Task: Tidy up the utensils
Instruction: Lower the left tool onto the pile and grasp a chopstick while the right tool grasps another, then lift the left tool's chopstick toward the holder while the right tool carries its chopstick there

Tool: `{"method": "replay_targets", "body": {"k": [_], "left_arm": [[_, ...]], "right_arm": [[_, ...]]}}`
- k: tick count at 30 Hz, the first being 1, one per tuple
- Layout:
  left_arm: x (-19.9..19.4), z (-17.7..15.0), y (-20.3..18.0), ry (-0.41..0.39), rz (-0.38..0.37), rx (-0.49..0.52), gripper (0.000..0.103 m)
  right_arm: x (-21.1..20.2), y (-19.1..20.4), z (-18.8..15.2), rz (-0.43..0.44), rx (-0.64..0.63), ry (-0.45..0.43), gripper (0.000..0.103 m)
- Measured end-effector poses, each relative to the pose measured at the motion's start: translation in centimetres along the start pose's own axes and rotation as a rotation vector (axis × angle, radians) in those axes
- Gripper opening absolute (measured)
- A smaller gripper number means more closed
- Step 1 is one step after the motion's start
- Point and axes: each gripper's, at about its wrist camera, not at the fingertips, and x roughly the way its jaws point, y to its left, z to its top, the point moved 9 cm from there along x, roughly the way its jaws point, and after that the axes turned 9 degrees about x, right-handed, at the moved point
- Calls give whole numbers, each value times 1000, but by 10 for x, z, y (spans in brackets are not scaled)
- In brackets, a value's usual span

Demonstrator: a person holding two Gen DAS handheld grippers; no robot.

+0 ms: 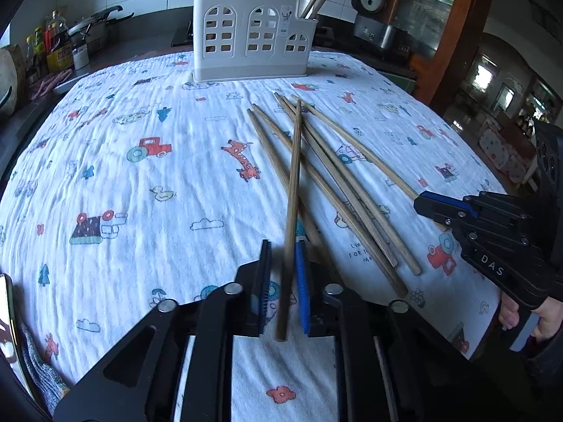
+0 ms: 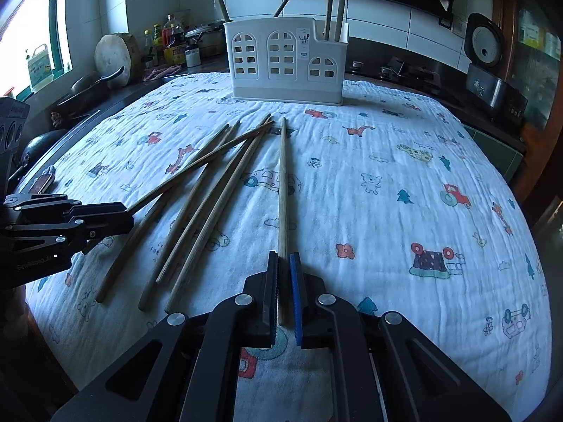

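Observation:
Several wooden chopsticks [image 1: 337, 183] lie fanned on the printed cloth, also in the right wrist view [image 2: 207, 197]. A white utensil holder [image 1: 251, 37] stands at the far edge with a few chopsticks upright in it; it shows too in the right wrist view [image 2: 286, 58]. My left gripper [image 1: 284, 248] has a chopstick [image 1: 293, 190] between its jaws, with a gap on the left side. My right gripper [image 2: 283, 258] is shut on a pale chopstick [image 2: 282, 183] that points toward the holder. The right gripper shows at the right of the left wrist view [image 1: 436, 205]; the left gripper shows in the right wrist view [image 2: 116, 216].
A white cloth with cartoon prints [image 1: 140, 193] covers the table. Bottles and pans [image 2: 172, 45] stand on the counter at the far left. A rice cooker [image 2: 484, 45] and stove [image 2: 397, 68] are at the far right.

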Motion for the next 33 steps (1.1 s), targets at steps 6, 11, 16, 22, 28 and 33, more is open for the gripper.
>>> {"method": "replay_targets", "body": {"k": [6, 11, 16, 22, 28, 33], "left_arm": [[-3, 4, -1, -2, 28, 22, 6], [-23, 14, 1, -41, 38, 33, 5], [-53, 36, 5, -118, 46, 37, 6], [-87, 77, 7, -210, 20, 52, 5], [-101, 104, 10, -224, -23, 75, 6], [-100, 97, 14, -196, -6, 83, 5]], "right_arm": [[-4, -2, 4, 3, 9, -12, 7], [-22, -1, 18, 12, 11, -58, 7], [-51, 3, 46, 38, 3, -132, 7], [-82, 11, 96, 63, -24, -217, 7], [-99, 13, 141, 87, -31, -251, 7], [-104, 11, 151, 100, -21, -257, 7]]}}
